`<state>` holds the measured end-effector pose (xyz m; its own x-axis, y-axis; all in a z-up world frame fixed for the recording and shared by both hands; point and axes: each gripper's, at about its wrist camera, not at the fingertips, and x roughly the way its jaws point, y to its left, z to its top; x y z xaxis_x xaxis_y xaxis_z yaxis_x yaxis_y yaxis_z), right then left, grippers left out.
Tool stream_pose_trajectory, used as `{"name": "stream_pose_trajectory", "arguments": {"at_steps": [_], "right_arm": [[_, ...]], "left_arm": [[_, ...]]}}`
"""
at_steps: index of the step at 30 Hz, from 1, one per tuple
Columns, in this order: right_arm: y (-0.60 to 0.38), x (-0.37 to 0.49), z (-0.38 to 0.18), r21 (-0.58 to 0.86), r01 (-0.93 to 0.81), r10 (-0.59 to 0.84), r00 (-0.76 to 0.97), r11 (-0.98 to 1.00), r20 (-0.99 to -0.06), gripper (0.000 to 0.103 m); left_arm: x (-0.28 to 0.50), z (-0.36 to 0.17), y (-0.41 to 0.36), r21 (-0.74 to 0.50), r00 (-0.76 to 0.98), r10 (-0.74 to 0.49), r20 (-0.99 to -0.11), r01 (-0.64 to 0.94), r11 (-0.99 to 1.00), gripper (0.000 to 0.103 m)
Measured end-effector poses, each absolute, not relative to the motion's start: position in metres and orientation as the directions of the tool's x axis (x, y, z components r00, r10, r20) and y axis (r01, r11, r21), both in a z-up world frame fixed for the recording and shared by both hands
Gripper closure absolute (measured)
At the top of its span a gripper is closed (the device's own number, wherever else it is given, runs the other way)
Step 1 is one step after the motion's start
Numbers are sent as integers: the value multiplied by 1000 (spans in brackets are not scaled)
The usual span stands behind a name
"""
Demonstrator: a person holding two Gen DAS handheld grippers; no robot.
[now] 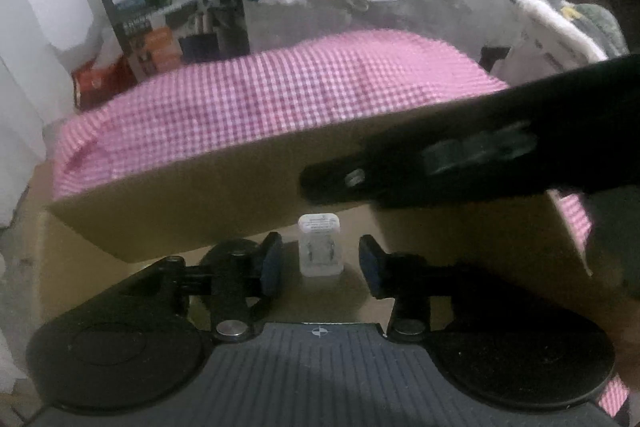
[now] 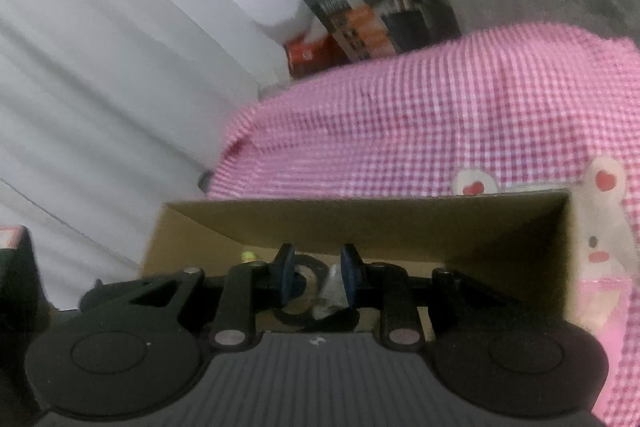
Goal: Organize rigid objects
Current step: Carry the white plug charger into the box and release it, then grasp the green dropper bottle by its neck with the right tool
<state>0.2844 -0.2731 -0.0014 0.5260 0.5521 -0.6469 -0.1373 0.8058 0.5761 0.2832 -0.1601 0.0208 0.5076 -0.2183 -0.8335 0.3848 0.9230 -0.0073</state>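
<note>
Our left gripper [image 1: 319, 265] is spread, pads clear of the white charger plug [image 1: 320, 245], which sits btwn them on the cardboard box [image 1: 224, 183] floor, long axis pointing away from us. Right gripper [image 2: 316, 277], over the same box, pinches a dark tape roll [image 2: 298, 293], prob. w/ clear wrap. Beyond the box: pink gingham cloth [image 1: 280, 95].

The cardboard box's [image 2: 360, 223] contents are largely hidden behind the right gripper [image 2: 318, 277]; a small white item's [image 1: 320, 247] label is blurred beyond reading.
</note>
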Motion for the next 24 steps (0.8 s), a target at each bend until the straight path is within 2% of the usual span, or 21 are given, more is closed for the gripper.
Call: {"name": "stream_pose_trajectory", "arguments": {"at_steps": [6,8,10,12,14,21,24], "right_arm": [[-300,210,43,646,-198,607,613,737,-505,74],[-310,181,53,648,-205,600,643,733,-475,73],[-316,149,59,648,-213,592,669,731,-449,67],[-318,117,61,639,-218,579,692,737,-432,54],[-316,90,57,629,-217,567,702,746,-431,53],[-283,40,20,606,-192,542,696,772,-470,53],[-264,37,4,575,-197,532,683,794,-500,53]], "left_arm": [[222,72,-133,20,615,-252,-747,400,916,44],[196,86,-123,28,645,-274,-714,417,908,32],[169,94,-115,33,666,-298,-684,436,900,29],[144,96,-108,36,675,-328,-661,465,885,22],[119,91,-106,43,682,-355,-639,493,869,17],[61,38,-120,135,704,-359,-613,541,830,17],[56,12,-134,205,724,-302,-620,521,829,19]]}}
